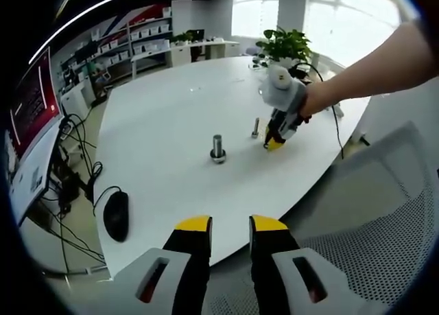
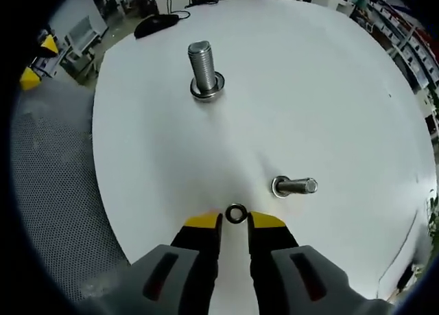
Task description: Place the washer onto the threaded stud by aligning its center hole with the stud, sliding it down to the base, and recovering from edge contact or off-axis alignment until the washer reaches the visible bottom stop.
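An open-plan office: a large white table [image 1: 171, 109] with a mouse [image 1: 116, 215], a monitor [image 1: 31, 123], shelves of bins [image 1: 130, 44], a potted plant [image 1: 285, 46], and bright windows [image 1: 322, 13].

No text, label, brand or number can be read in either view. In the left gripper view, the red-and-dark screen [image 1: 31, 106] at the far left carries pale lines of writing, too small and blurred to make out. The shelves [image 1: 140, 40] along the far wall hold rows of white bins with no legible labels. In the right gripper view, neither the large stud [image 2: 204, 69] nor the small stud [image 2: 295, 186] on the white desk [image 2: 329, 88] shows any readable marking.
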Demonstrator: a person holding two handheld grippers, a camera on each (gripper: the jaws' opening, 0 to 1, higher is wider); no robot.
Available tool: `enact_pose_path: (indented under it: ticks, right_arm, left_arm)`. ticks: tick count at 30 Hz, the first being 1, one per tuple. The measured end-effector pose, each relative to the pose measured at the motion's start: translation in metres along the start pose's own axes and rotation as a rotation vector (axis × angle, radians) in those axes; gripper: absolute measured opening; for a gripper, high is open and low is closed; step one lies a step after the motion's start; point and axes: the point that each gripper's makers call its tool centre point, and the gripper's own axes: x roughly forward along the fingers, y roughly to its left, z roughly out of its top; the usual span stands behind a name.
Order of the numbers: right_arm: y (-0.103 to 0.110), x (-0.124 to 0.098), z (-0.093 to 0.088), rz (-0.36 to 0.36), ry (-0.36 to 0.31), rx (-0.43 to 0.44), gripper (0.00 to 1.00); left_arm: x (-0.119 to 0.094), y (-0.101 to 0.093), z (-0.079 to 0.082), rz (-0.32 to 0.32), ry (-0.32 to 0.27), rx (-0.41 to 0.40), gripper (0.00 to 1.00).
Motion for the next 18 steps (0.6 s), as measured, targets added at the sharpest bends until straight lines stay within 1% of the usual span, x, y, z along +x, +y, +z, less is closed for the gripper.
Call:
enact_pose_path:
  ticks: [4, 6, 9, 13, 18]
  right_arm:
    - [-0.0008, -0.0010, -0.0002, 0.000, 0.021, 0.001, 0.16]
    - [-0.0011, 0.0001, -0.0006, 0.003, 0.040, -0.024, 0.16]
    - [-0.0006, 0.0001, 0.0002, 0.002, 0.069, -0.035, 0.16]
    - [-0.0002, 0.0011, 0.0004, -0.005, 0.125, -0.081, 0.16]
    - [-0.0002, 0.0011, 0.0019, -0.021, 0.158, -0.086, 0.16]
  left_arm:
    - [0.0002, -0.0001, -0.0004, 0.000, 0.002, 0.001, 0.19]
    - [0.0003, 0.0002, -0.0003, 0.000, 0.001, 0.001, 0.19]
    - [0.0003, 0.0000, -0.0002, -0.001, 0.002, 0.002, 0.19]
    - [0.0008, -0.0004, -0.0004, -0.003, 0.004, 0.002, 0.19]
    - [0.0007, -0.0006, -0.0010, -0.003, 0.007, 0.003, 0.19]
